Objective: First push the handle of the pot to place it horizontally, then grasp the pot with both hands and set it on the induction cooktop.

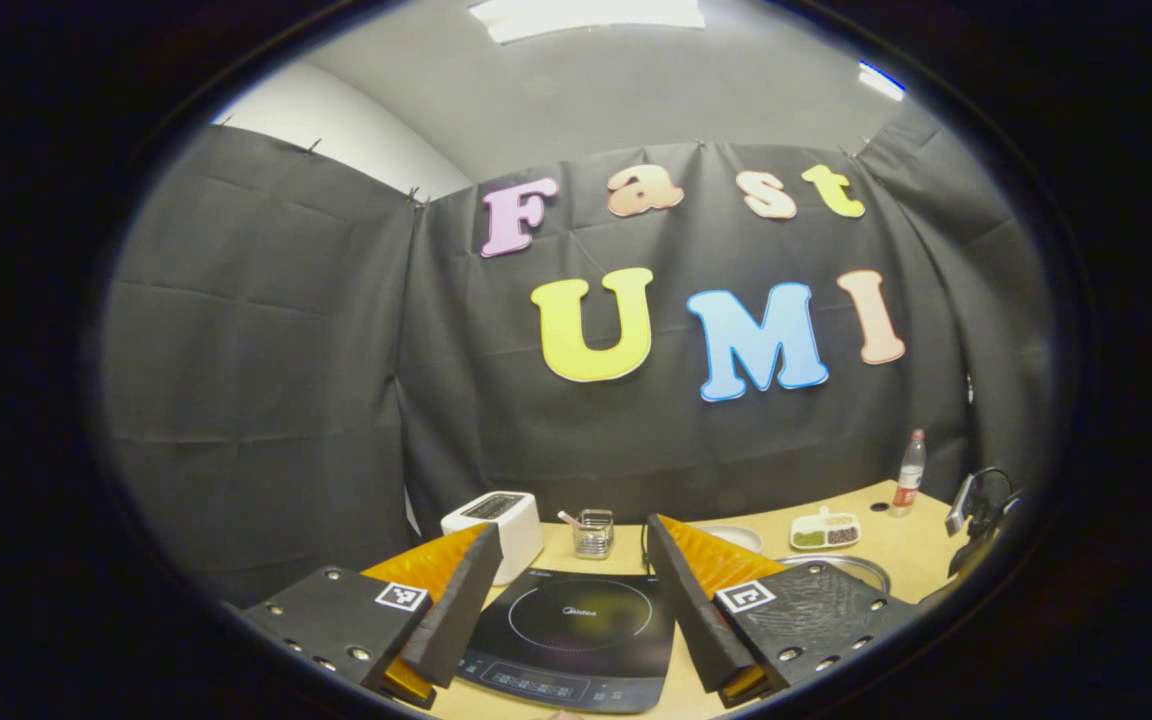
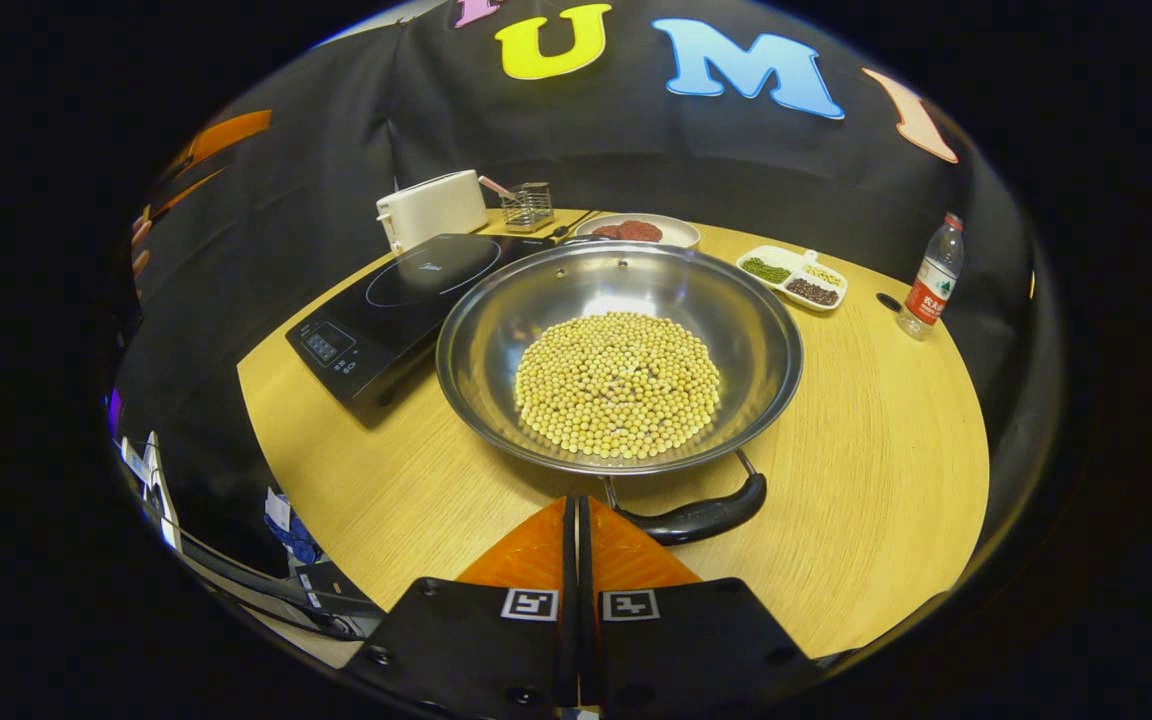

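A wide steel pot holding soybeans sits mid-table in the right gripper view. Its black handle is on the near rim, slanting up to the right. My right gripper is shut with nothing between its fingers, its tips just left of the handle's near end; contact cannot be told. The black induction cooktop lies left of the pot, touching or almost touching it. In the left gripper view my left gripper hangs open above the cooktop, and the pot's rim peeks out behind its right finger.
A white toaster, a wire basket and a plate of red food stand behind the cooktop and pot. A divided dish and a plastic bottle are at the back right. The round wooden table has bare room right of the pot.
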A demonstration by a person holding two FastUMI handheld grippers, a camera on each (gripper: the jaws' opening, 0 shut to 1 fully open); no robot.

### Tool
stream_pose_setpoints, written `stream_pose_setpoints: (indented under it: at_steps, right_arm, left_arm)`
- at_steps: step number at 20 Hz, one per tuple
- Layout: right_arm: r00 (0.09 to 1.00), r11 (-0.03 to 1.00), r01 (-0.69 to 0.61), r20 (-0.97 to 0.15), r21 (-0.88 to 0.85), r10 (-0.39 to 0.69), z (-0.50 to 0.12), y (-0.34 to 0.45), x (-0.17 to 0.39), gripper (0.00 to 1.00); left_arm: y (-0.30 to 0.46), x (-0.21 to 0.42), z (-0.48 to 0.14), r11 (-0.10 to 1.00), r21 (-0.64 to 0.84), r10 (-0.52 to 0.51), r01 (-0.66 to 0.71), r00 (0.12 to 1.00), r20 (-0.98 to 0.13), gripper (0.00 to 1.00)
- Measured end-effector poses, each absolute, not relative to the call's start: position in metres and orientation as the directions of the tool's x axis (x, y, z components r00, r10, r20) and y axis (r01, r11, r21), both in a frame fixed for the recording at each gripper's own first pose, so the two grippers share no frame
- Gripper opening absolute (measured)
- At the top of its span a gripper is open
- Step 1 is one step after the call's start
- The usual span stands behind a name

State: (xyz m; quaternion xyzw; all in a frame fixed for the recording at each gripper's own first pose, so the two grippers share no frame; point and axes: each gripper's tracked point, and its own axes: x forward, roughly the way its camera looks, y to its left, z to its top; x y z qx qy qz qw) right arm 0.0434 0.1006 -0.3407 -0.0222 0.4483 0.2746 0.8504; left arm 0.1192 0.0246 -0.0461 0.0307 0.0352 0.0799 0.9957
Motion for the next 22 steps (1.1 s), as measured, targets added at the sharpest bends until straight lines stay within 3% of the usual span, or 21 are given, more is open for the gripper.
stream_pose_setpoints:
  at_steps: [22]
  right_arm:
    - [0.51, 0.918, -0.36, -0.789, 0.166, 0.343, -0.351, 0.026, 0.092, 0.02]
  left_arm:
    - [0.003, 0.132, -0.052, 0.986, 0.084, 0.153, -0.147, 0.985, -0.08, 0.88]
